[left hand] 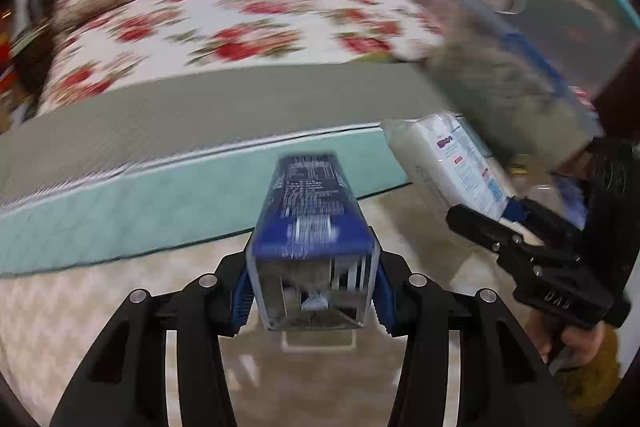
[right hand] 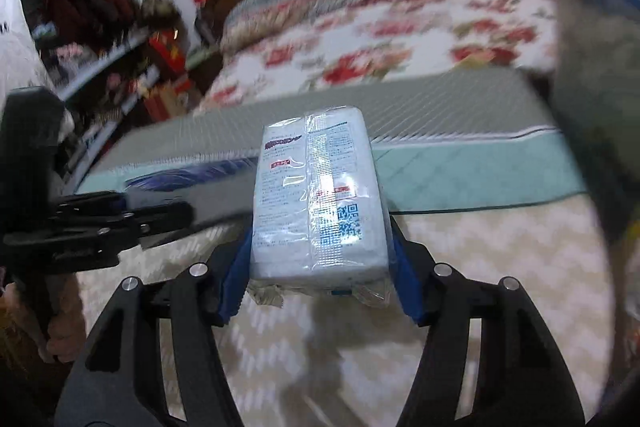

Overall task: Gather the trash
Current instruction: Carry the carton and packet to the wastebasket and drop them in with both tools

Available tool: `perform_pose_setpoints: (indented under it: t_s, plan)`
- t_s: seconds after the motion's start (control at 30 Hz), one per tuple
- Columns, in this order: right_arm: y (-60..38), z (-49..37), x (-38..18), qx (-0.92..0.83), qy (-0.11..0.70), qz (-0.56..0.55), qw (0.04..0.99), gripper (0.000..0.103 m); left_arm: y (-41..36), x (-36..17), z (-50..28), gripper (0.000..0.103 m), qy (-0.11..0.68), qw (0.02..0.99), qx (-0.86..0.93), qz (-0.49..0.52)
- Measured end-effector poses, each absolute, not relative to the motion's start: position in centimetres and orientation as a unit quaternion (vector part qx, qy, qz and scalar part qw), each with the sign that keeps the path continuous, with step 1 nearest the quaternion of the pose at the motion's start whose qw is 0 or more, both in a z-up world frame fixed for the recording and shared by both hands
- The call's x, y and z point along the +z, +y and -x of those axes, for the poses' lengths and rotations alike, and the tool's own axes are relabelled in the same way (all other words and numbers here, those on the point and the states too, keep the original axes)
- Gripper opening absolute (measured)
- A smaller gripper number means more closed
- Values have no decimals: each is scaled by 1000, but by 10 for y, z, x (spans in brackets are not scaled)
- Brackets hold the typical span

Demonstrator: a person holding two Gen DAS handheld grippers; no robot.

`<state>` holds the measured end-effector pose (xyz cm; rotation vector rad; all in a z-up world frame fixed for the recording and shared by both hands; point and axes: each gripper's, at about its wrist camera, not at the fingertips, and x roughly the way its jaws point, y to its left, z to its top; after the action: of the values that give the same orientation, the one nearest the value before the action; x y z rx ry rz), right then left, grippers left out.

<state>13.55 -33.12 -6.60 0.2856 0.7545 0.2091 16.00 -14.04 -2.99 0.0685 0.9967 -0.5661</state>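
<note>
My left gripper is shut on a blue carton, open at the near end, held above the floor in front of the bed. My right gripper is shut on a white plastic-wrapped tissue pack with a QR code. In the left wrist view the right gripper shows at the right with the tissue pack. In the right wrist view the left gripper shows at the left with the blue carton, blurred.
A bed with a teal mattress edge and a floral quilt lies ahead. A translucent bag with a blue rim hangs at the right. Cluttered shelves stand at the left. A pale patterned floor lies below.
</note>
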Motion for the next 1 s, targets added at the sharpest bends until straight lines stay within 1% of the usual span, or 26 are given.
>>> perform_pose_setpoints:
  t_s: [0.13, 0.27, 0.43, 0.53, 0.67, 0.8, 0.9, 0.93, 1.0]
  plan:
    - [-393, -74, -45, 39, 312, -150, 937, 62, -211, -6, -137, 46, 448, 824, -342, -55]
    - [-462, -20, -39, -41, 281, -187, 940, 63, -296, 9, -113, 46, 440, 794, -414, -70]
    - [-551, 31, -57, -136, 269, -254, 919, 63, -400, 8, -83, 46, 421, 769, -467, -113]
    - [-579, 38, -74, -161, 275, -271, 908, 63, -453, 4, -69, 46, 401, 768, -480, -138]
    - [-607, 38, -105, -180, 296, -290, 892, 64, -492, -4, -70, 46, 400, 761, -487, -154]
    - [-623, 42, -120, -178, 306, -305, 884, 65, -515, -17, -71, 46, 409, 753, -487, -169]
    - [-622, 43, -121, -179, 309, -291, 887, 68, -523, -28, -69, 46, 422, 741, -493, -173]
    - [-619, 41, -121, -180, 312, -286, 888, 69, -526, -34, -67, 46, 428, 735, -495, -179]
    - [-617, 39, -124, -184, 317, -278, 888, 80, -534, -51, -65, 46, 447, 720, -496, -192]
